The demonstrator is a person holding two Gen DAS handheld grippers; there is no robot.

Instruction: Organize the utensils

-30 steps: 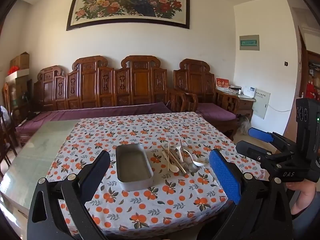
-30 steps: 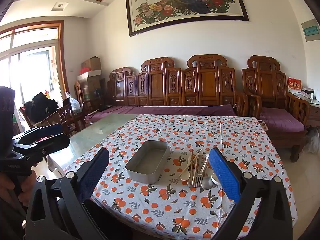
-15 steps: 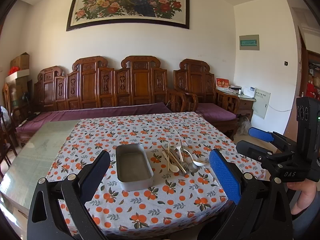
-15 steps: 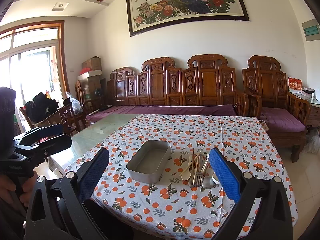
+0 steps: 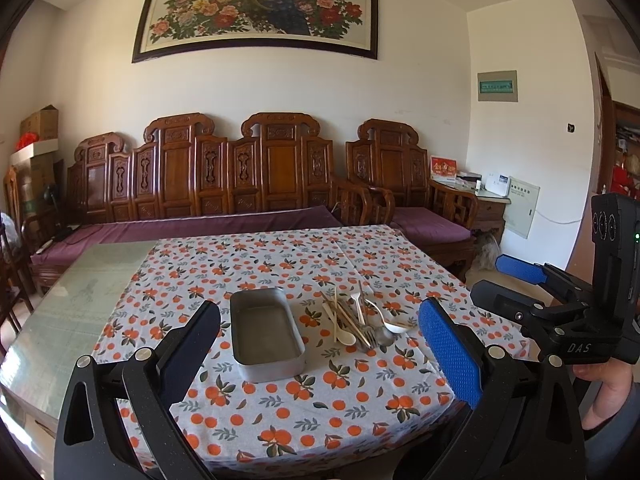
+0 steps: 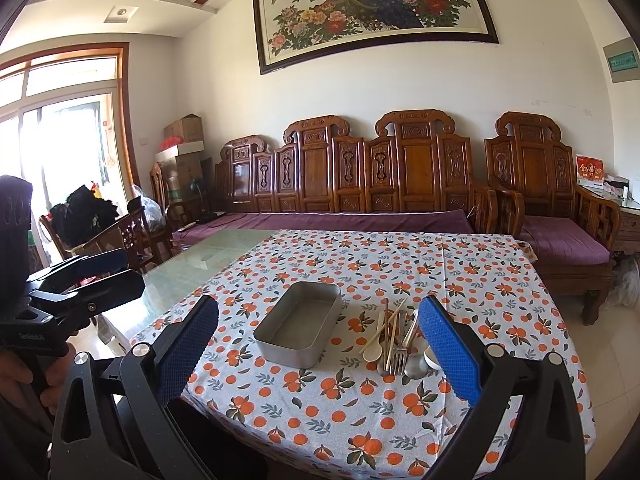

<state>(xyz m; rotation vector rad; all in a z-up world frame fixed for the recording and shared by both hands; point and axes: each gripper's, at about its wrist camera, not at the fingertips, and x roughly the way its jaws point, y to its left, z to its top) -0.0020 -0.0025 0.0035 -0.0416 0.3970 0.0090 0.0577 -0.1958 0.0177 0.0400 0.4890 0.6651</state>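
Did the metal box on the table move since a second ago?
No. The metal box sits beside the pile of utensils on the same orange prints of the tablecloth.

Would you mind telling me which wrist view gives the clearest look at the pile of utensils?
The left wrist view: the pile of utensils lies unobstructed between the fingers, beside the metal tray. In the right wrist view the pile is closer, but the right finger covers its right edge.
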